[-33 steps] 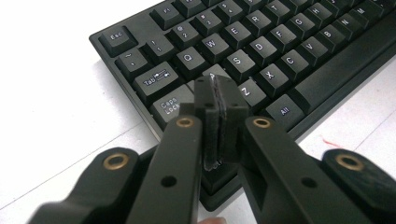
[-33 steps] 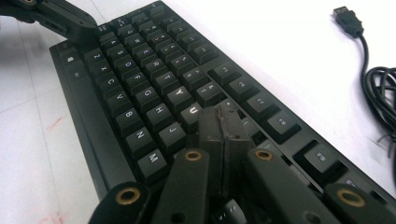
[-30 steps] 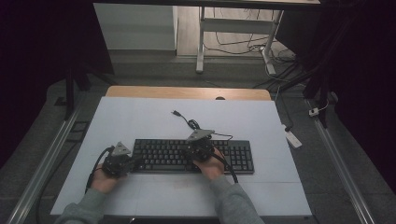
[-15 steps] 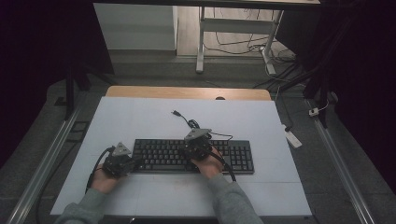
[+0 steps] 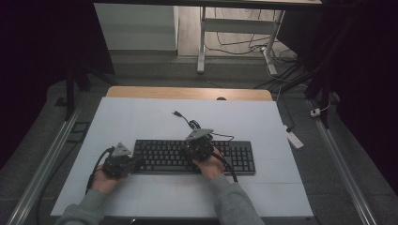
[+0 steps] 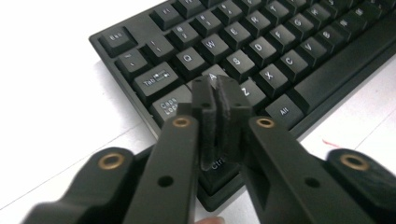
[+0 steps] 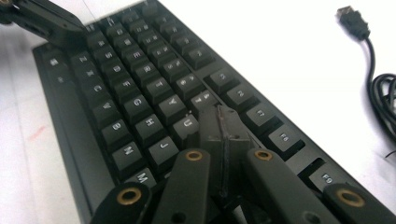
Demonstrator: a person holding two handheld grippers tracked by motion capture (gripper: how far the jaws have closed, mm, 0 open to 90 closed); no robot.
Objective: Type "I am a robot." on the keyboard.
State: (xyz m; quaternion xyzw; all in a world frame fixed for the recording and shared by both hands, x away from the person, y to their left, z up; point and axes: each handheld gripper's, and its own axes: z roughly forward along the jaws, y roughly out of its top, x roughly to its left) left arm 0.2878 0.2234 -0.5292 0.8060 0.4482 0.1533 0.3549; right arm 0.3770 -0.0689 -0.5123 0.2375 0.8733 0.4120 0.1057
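Note:
A black keyboard (image 5: 234, 157) lies across the near half of the white table top (image 5: 141, 117). My left gripper (image 5: 134, 164) is at its left end. In the left gripper view the left gripper (image 6: 217, 86) hovers near the A and Caps Lock keys of the keyboard (image 6: 261, 46). Its pads are almost together with a thin slit between them; the jaws have just been opening a little, with nothing in them. My right gripper (image 5: 188, 149) is over the keyboard's middle. In the right gripper view the right gripper (image 7: 223, 114) is shut and empty by the U and 7 keys (image 7: 187, 123).
The keyboard's black cable (image 5: 195, 125) coils behind it and ends in a loose USB plug (image 5: 177, 114) (image 7: 352, 21). A wooden strip (image 5: 187, 93) edges the table's far side. A small white block (image 5: 294, 139) lies off the right edge. The left gripper (image 7: 42, 21) shows far off.

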